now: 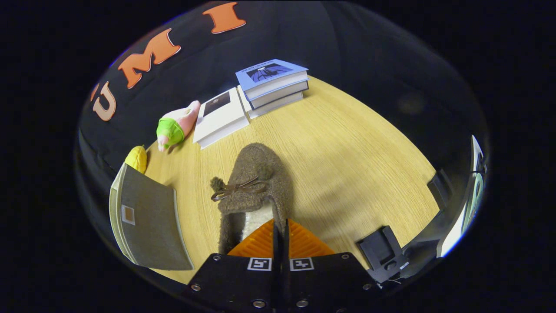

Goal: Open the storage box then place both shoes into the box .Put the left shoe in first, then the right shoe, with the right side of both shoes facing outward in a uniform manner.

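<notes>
gripper (281, 226) pinched tight on the slipper's (256, 182) heel rim, fingers together. slipper toe pointing away over the table (347, 165), box (147, 221) just left, books (271, 84) and plush (178, 126) beyond.

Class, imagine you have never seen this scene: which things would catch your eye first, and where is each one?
First the fuzzy brown slipper with a bow, on the wooden table just ahead of the gripper, whose fingers are shut on its heel rim. Next, the stack of books beyond the slipper at the table's far edge, with a pink and green plush toy beside it.
</notes>
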Demonstrator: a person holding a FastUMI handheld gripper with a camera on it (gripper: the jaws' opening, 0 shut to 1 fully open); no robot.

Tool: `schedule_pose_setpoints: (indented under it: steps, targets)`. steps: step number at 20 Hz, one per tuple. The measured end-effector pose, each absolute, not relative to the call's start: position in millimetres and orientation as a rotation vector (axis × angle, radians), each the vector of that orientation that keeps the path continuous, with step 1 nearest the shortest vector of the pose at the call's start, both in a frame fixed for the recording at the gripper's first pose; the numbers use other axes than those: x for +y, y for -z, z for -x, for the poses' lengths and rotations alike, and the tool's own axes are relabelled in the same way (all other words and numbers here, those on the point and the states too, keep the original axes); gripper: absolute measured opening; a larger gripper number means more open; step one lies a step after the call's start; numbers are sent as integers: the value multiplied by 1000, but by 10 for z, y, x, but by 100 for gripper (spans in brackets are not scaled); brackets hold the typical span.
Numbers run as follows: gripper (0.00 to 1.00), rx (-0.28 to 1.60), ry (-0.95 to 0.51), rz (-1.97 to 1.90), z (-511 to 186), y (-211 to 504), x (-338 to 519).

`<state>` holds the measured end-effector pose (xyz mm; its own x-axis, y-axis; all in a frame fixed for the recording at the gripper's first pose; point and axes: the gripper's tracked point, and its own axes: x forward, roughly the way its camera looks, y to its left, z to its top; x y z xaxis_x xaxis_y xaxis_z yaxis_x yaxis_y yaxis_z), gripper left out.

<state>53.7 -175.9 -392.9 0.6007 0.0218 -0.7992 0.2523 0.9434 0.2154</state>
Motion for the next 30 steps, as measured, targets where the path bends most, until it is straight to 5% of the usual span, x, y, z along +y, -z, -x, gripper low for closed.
schedule_pose_setpoints:
  steps: [15, 30]
  targets:
    - [1, 684, -9, -429, -506, 2339, -117]
    - [1, 801, -79, -294, -392, 2849, 1282]
